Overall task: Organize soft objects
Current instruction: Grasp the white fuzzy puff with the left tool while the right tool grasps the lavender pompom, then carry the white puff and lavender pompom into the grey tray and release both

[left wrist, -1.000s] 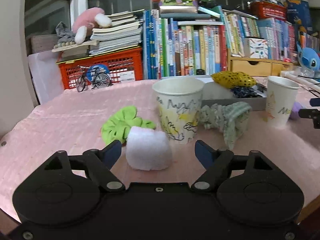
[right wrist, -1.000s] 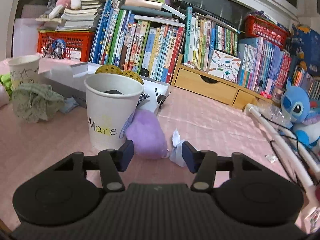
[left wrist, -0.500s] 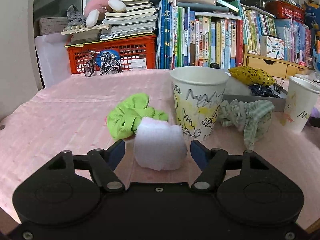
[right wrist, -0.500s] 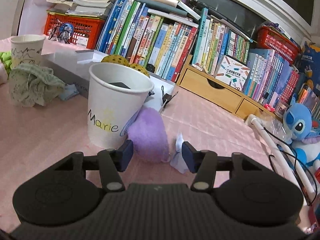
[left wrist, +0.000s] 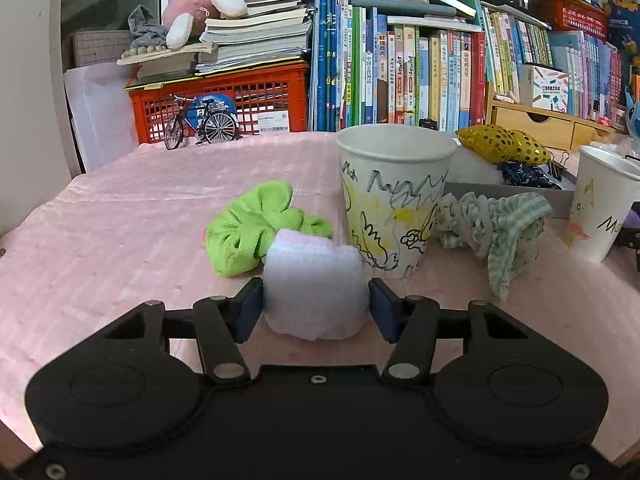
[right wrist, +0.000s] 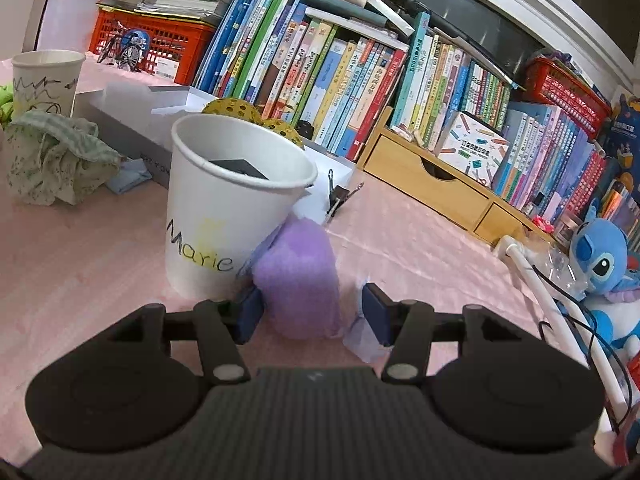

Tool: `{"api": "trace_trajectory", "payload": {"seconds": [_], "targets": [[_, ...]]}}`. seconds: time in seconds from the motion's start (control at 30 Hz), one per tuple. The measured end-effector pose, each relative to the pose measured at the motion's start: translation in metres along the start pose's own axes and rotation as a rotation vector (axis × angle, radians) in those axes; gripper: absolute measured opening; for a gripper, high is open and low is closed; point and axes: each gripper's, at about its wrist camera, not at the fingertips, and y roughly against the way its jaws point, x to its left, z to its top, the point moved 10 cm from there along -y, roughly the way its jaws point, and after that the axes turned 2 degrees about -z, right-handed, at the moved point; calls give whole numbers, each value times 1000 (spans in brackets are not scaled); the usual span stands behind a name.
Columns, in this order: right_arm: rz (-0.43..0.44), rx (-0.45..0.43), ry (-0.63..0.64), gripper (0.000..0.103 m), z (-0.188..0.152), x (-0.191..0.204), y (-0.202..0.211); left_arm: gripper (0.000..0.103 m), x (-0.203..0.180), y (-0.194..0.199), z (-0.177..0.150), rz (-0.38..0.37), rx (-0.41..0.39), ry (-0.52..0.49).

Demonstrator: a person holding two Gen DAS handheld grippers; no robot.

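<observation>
Left wrist view: your left gripper (left wrist: 316,308) has just been closing and now pinches the white soft block (left wrist: 314,292) on the pink table cover (left wrist: 120,216), just beside the scribbled cup (left wrist: 394,200) (inside hidden). Open cover stretches toward the table's left edge. Your right gripper (right wrist: 312,312) has been opening slightly, its jaws loosely around the purple soft block (right wrist: 298,280), which touches the Marie cup (right wrist: 224,216) holding a dark flat thing.

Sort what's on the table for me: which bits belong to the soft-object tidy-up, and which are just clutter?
Job:
white pad
purple pad
green scrunchie
striped cloth
scribbled cup
Marie cup

Clutter:
toy bicycle
binder clip
blue plush
books
</observation>
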Motion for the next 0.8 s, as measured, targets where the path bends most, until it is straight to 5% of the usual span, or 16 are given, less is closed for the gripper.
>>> {"api": "trace_trajectory", "payload": {"seconds": [0.43, 0.8], "targets": [[-8, -22, -2, 40, 5, 5, 2, 53, -5, 24, 2, -72, -2, 5], [-60, -82, -59, 38, 26, -16, 16, 53, 2, 38, 38, -51, -81, 11]]}}
